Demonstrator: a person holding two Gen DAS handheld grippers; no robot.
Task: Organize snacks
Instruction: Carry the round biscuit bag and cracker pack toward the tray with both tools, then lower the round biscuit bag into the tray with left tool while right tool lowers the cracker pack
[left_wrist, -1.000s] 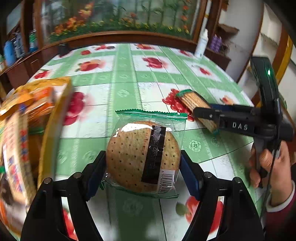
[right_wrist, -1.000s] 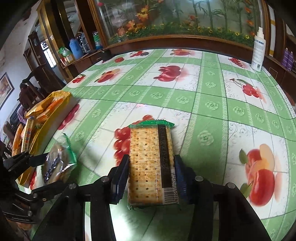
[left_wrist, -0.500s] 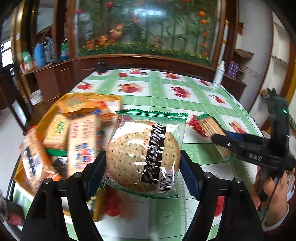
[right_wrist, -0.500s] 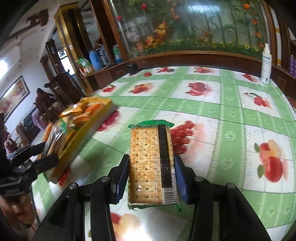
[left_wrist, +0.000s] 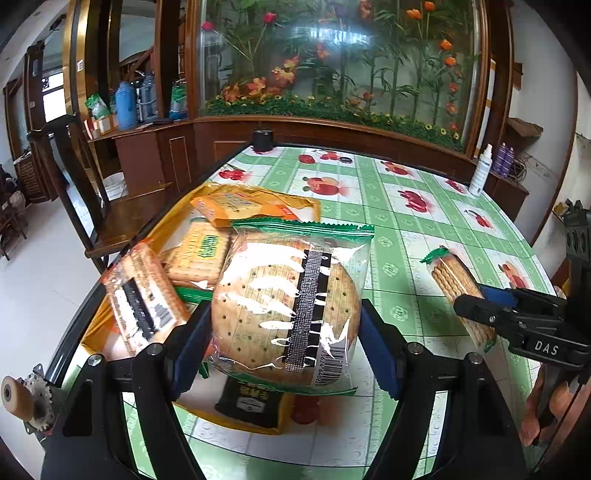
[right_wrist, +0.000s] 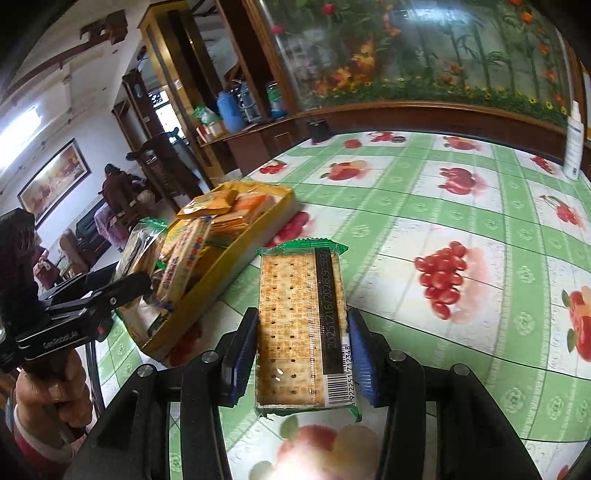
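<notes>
Gripping round cracker pack (left_wrist: 286, 310) above yellow tray (left_wrist: 92, 332); right gripper (right_wrist: 301, 354) clamps rectangular pack (right_wrist: 299, 328).

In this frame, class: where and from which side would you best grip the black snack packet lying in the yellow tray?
Grip the black snack packet across its two long edges, coming from above. It lies flat at the yellow tray near wall, partly under the round cracker pack in the left gripper, so sideways entry looks blocked.

1. I note bright daylight from the left doorway (left_wrist: 55, 99).
2. Glare streaks the round cracker packet (left_wrist: 288, 306) wrapper and the tabletop (right_wrist: 424, 206).
3. Fisheye bending and dark vignetting at the edges; slight blur at the lower tabletop.
</notes>
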